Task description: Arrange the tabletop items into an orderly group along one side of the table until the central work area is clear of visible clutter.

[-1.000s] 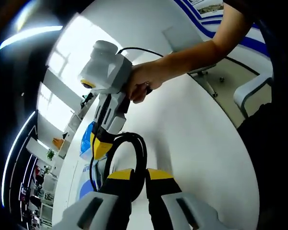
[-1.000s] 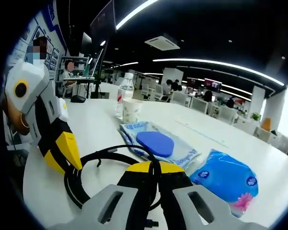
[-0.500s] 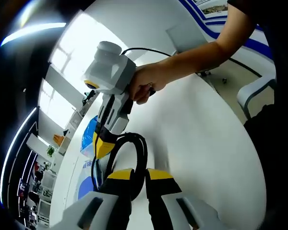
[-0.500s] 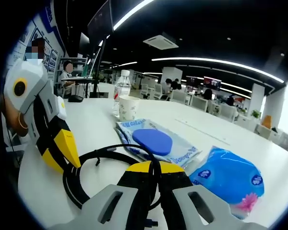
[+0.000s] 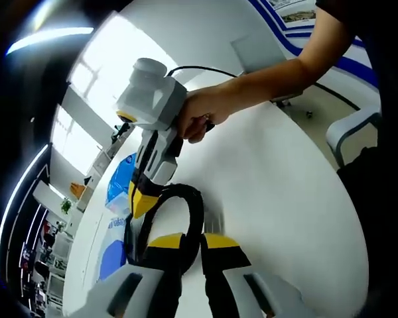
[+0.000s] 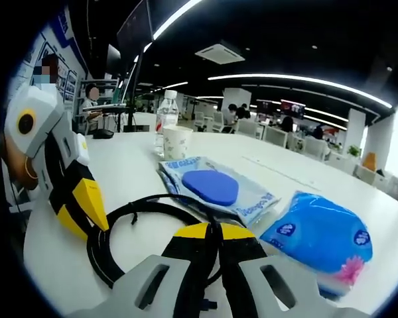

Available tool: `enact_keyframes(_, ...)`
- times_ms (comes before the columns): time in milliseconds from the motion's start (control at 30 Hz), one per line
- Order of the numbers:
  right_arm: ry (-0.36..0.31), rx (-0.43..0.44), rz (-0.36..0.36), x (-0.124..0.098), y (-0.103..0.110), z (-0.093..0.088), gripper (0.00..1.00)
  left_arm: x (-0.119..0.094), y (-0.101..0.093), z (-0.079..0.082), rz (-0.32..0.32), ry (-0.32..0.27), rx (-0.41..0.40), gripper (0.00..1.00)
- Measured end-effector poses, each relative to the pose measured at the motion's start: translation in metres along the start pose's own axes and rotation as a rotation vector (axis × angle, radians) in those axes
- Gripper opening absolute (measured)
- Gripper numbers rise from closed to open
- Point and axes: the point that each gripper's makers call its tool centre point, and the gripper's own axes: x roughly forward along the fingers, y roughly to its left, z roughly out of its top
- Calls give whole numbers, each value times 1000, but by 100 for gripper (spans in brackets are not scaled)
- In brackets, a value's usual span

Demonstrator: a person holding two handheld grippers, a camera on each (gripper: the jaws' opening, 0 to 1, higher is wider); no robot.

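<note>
Right hand-held gripper: jaws pressed together on the near arc of a coiled black cable, pinching it where the loop passes between the yellow tips. Left hand-held gripper: likewise pressed together on the same cable, at another part of the loop. Seen from the right gripper view, the left one comes in from the left with yellow tips down at the coil's left edge; seen from the left gripper view, the right one reaches down to the loop's far side, gripped by a hand.

Coil flat on the white surface, loop spread between the two pinch points, long axis roughly across the right gripper view, from the left tool's tips toward the right tool's jaws. Both tools equally on it; neither nearer.

Just beyond the coil: a flat wipes pack with a blue oval lid, long axis running away and to the right. Near it on the right, a blue tissue packet, lying apart from the cable. Farther back, a paper cup upright, a water bottle just behind it.

Probable step: carrying the cable, held at two points, toward the other items to join the group.
</note>
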Motion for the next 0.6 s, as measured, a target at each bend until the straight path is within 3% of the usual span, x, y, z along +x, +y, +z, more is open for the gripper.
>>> enact_keyframes(267, 9, 41, -6, 1, -2, -7, 3, -1, 0, -4, 2, 7, -26, 11)
enact_keyframes(500, 5, 54, -23, -1, -5, -6, 16, -5, 0, -5, 7, 3, -39, 15)
enact_keyframes(600, 3, 56, -26, -2, -6, -6, 16, -6, 1, -5, 16, -7, -70, 16)
